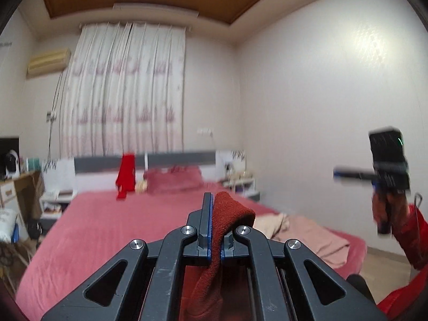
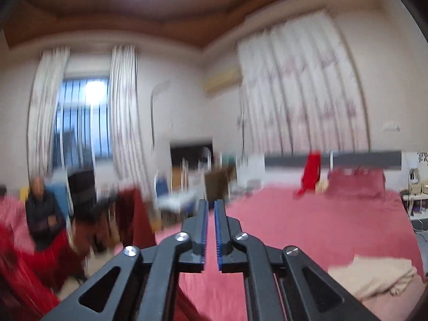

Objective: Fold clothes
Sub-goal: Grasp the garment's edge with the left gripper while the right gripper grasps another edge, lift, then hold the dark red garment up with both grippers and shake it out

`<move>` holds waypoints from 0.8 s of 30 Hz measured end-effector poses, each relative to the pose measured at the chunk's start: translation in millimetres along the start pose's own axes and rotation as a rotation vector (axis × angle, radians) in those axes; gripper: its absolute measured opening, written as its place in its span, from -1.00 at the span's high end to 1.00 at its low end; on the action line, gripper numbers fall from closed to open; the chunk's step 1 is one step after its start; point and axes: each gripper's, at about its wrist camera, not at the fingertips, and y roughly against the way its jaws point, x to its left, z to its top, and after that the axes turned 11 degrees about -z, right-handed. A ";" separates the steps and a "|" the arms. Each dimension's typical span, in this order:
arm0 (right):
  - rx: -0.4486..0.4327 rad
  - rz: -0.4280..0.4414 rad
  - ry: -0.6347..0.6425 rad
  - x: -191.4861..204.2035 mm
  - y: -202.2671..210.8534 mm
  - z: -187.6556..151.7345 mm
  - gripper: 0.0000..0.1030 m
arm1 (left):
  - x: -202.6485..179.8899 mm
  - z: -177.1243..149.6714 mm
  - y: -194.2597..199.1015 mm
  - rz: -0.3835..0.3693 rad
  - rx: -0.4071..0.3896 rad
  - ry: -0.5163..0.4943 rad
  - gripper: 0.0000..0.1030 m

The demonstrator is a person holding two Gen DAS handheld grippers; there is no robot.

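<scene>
left tool (image 1: 214, 222) is clamping a rust-red knit garment (image 1: 230, 214), cloth bunching over its right finger and hanging below, held up above the pink bed (image 1: 107, 227). right tool (image 2: 211, 227) is hanging beside it with only a narrow gap, gripping nothing visible. likely lifting or spreading the garment; next move is probably calling for a second grip. beige cloth (image 2: 374, 275) is lying ahead-right.

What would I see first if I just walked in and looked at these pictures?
Probably the big pink bed filling the room. Next, the left claw right up front, pinching a rust-red knitted cloth. Then the bright red garment hanging at the headboard, beside the pink pillow.
</scene>
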 end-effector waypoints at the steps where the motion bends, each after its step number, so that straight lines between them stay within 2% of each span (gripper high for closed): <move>1: 0.042 0.024 0.001 9.3 -14.0 -22.4 0.50 | 0.2 0.2 -2.3 0.005 -0.002 0.007 0.93; 5: 0.213 0.062 0.024 48.8 -68.9 -95.5 0.50 | 0.9 1.1 -11.4 0.023 -0.010 0.034 0.93; 9: 0.227 0.066 0.094 83.2 -89.7 -125.1 0.49 | 1.5 2.5 -20.1 0.041 -0.020 0.061 0.93; 12: 0.211 -0.030 0.154 96.8 -95.5 -133.1 0.49 | -1.6 7.7 -17.5 0.041 -0.050 0.069 0.93; 15: 0.190 -0.042 0.171 105.9 -87.9 -136.6 0.47 | -2.1 7.4 -19.6 0.035 -0.059 0.072 0.93; 16: 0.189 -0.090 0.201 109.5 -87.5 -139.0 0.47 | -2.5 7.1 -20.0 0.032 -0.061 0.074 0.93; 18: 0.160 -0.241 0.292 113.8 -93.1 -143.6 0.45 | -3.4 6.2 -19.7 0.025 -0.065 0.079 0.93; 19: 0.162 -0.264 0.307 115.0 -96.5 -147.5 0.44 | -3.7 5.8 -19.5 0.024 -0.067 0.081 0.93; 20: 0.167 -0.277 0.316 116.1 -99.9 -151.6 0.44 | -2.9 5.6 -18.9 0.023 -0.068 0.083 0.93; 23: 0.222 -0.240 0.302 117.3 -109.9 -164.7 0.43 | -1.8 4.0 -14.5 0.013 -0.078 0.098 0.93; 24: 0.234 -0.260 0.309 117.0 -114.2 -170.0 0.43 | -1.4 3.6 -12.8 0.010 -0.082 0.103 0.93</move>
